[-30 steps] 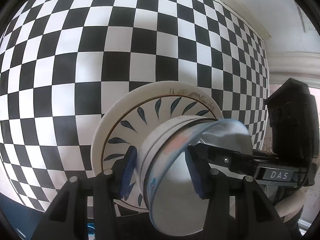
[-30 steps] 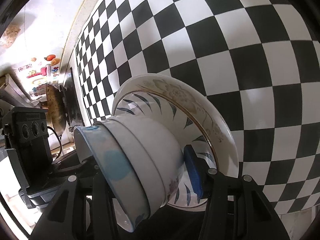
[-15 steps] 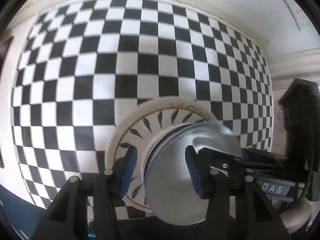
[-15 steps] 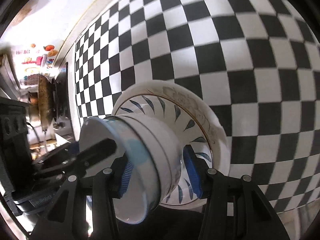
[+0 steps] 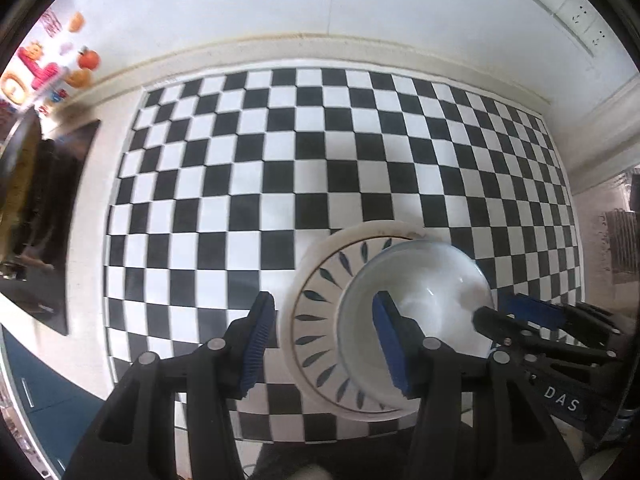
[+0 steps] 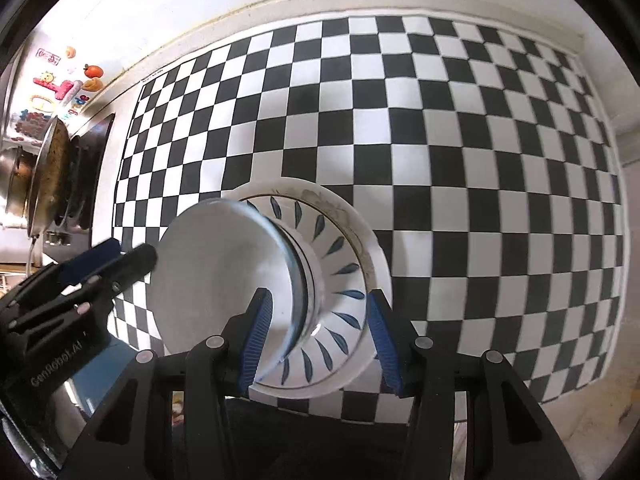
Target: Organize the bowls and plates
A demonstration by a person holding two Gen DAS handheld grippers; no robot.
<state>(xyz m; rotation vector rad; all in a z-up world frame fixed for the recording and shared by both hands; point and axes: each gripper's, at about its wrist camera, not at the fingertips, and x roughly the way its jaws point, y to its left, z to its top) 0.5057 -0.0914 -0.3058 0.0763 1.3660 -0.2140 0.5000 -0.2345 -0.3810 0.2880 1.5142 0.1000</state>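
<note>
A stack of white bowls sits on a white plate with blue leaf marks, on the checkered mat. My left gripper is open, raised above and in front of the stack's left side, holding nothing. My right gripper is open too, pulled back from the stack; the bowls and plate lie beyond its pads. Each gripper shows in the other's view: the right one at the bowls' right, the left one at their left.
The black-and-white checkered mat covers the counter up to a white wall. A dark stovetop lies at the left, with pans on it. Colourful stickers are on the wall at far left. A wall socket is top right.
Both grippers have let go of the bowl stack and drawn back and up. The stack now rests on the plate, and more of the mat and wall is in view.
</note>
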